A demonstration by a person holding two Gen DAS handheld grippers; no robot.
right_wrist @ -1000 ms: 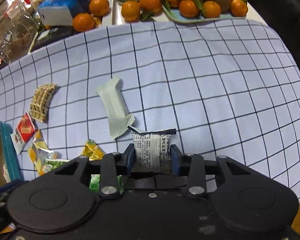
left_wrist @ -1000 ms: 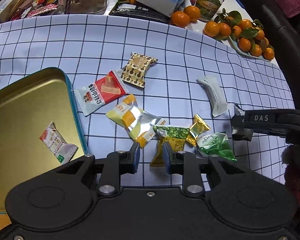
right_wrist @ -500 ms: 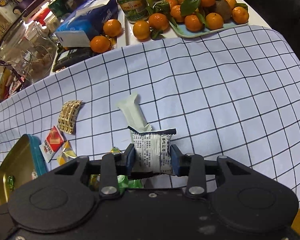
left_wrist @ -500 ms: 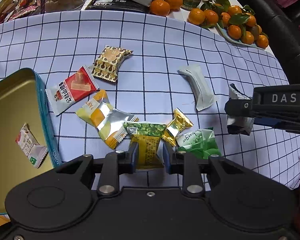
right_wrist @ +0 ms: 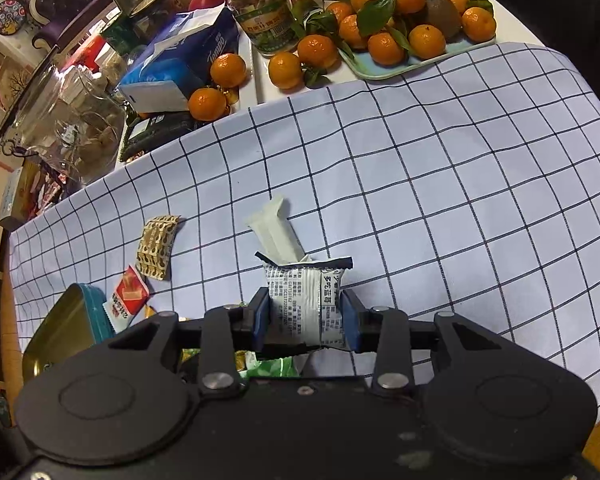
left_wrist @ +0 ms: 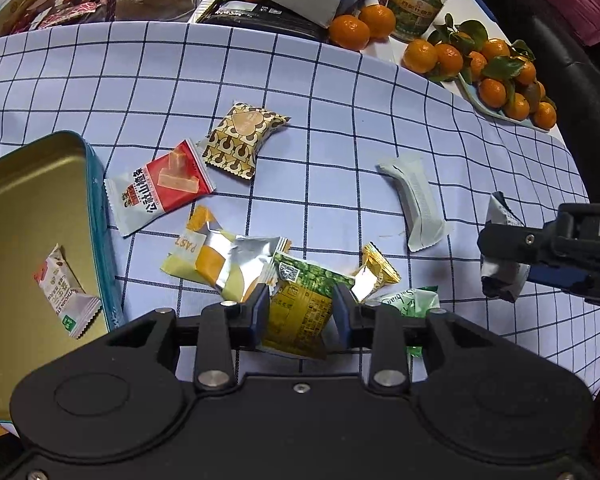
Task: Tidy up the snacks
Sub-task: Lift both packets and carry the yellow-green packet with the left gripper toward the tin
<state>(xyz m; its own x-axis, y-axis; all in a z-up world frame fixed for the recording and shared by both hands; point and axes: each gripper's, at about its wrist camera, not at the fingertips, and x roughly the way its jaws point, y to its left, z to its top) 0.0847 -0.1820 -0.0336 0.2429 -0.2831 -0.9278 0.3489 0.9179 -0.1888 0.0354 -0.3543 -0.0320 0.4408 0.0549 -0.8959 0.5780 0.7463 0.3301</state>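
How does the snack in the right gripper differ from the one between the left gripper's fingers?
The white packet is clamped in the right gripper and held off the cloth; the green-yellow packet sits between the left gripper's fingers among other snacks, grip unclear. The white packet shows black print, the green-yellow one a colourful design. Both are small sealed wrappers outside the tin.

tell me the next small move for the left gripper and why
Probably close the left gripper on the green-and-yellow snack packet: its jaws sit either side of the packet, apparently not pinching yet, and the open gold tin with one packet inside waits on the left.
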